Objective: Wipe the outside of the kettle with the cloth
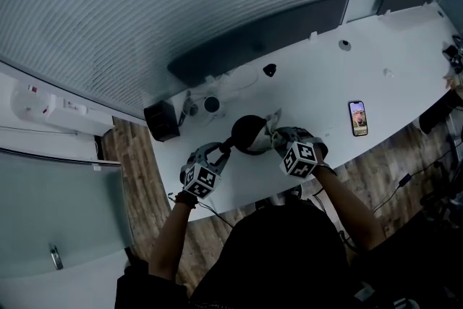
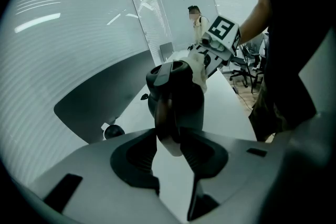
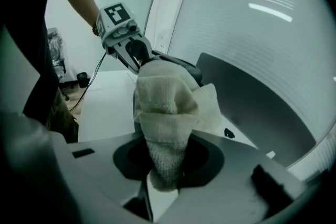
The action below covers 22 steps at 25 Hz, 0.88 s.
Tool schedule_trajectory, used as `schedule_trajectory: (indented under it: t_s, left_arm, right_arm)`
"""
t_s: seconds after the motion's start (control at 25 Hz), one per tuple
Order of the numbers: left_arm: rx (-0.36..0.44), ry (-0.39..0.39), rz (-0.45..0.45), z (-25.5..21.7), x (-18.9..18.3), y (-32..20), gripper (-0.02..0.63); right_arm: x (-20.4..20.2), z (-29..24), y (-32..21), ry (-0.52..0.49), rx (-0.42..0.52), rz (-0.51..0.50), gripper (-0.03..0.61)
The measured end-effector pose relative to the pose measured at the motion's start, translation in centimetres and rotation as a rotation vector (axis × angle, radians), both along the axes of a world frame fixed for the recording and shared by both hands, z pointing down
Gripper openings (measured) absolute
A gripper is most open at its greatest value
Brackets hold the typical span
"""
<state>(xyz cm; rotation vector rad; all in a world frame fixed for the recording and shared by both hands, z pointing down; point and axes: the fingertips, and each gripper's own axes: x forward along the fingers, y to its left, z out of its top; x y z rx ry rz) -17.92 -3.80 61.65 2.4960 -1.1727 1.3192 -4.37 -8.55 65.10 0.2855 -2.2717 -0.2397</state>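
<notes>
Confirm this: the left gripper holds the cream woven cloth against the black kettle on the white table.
Not right. It is the right gripper that holds the cream woven cloth against the black kettle on the white table; the right gripper view shows the cloth clamped between its jaws.

**Things you cannot see well**

In the right gripper view the cloth [image 3: 168, 113] covers nearly all of the kettle [image 3: 184, 66]; only a dark bit peeks out on the far side. In the left gripper view the left gripper [image 2: 170, 144] hides the kettle's bottom. In the head view the cloth and the right gripper [image 1: 281, 140] hide the kettle's right side. The phone [image 1: 357, 118] screen is too small to read. A small dark thing [image 1: 269, 69] on the far side of the table [image 1: 318, 87] is too small to name. The person's body [image 1: 282, 257] is cut off at the near edge.
</notes>
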Motion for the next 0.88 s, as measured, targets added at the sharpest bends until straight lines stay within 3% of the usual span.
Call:
schedule_trajectory:
  t_s: [0.16, 0.32, 0.48, 0.72, 0.88]
  left_arm:
    - [-0.017, -0.003, 0.012, 0.0, 0.1, -0.1, 0.140]
    - [-0.033, -0.013, 0.024, 0.3, 0.1, -0.1, 0.140]
    - [-0.037, -0.029, 0.022, 0.1, -0.1, -0.3, 0.140]
    - [-0.047, -0.056, 0.057, 0.6, -0.8, -0.9, 0.140]
    - [-0.060, -0.108, 0.111, 0.7, -1.7, -2.4, 0.141]
  right_arm:
    - [0.3, 5.2, 0.1, 0.077, -0.105, 0.005, 0.094]
    - [0.5, 10.3, 0.9, 0.191, -0.150, 0.010, 0.094]
    - [0.6, 11.3, 1.0, 0.201, -0.162, 0.022, 0.094]
    - [3.4, 3.7, -0.7, -0.003, -0.093, 0.062, 0.094]
    - [2.3, -2.2, -1.8, -0.118, 0.015, -0.027, 0.094]
